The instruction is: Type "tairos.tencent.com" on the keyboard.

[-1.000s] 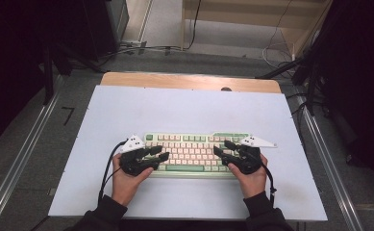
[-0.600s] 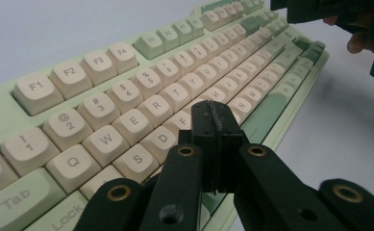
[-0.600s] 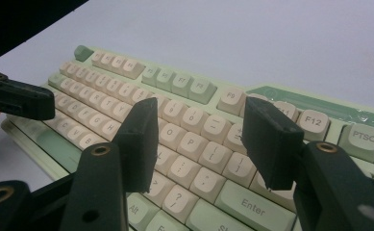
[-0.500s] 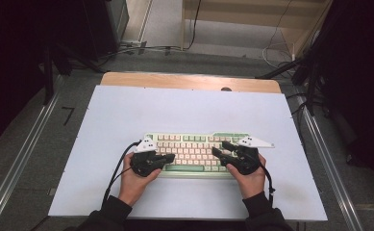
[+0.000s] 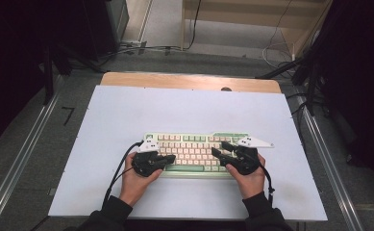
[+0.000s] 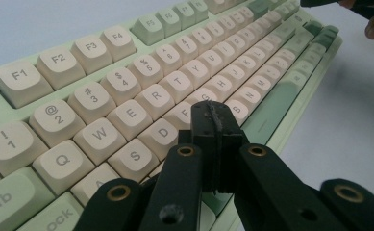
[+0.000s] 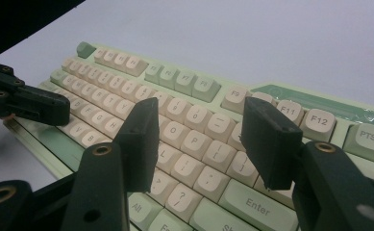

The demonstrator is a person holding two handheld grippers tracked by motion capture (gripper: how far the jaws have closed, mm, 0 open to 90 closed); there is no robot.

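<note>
A pale green keyboard [image 5: 194, 144] with cream keys lies on the white mat, near the front. My left gripper [image 5: 172, 157] rests low over its left half, shut with nothing between the jaws. In the left gripper view, the joined tips [image 6: 213, 115] sit over the home row of the keyboard [image 6: 127, 96], by the F key. My right gripper [image 5: 218, 147] hovers over the right half, open. Its jaws have just been closing slightly, and they [image 7: 201, 108] hold nothing above the keyboard [image 7: 194, 139]. The left gripper [image 7: 26, 103] shows at the left of that view.
The white mat [image 5: 184, 106] covers a wooden table [image 5: 189, 81]. Metal rails [image 5: 21, 159] run along both sides. Cables [image 5: 141, 48] lie on the floor behind. A hand and sleeve hold each gripper from the front edge.
The left gripper's jaws have gone from open to shut, and the left hand has shifted slightly right over the keys. The right hand has stayed put.
</note>
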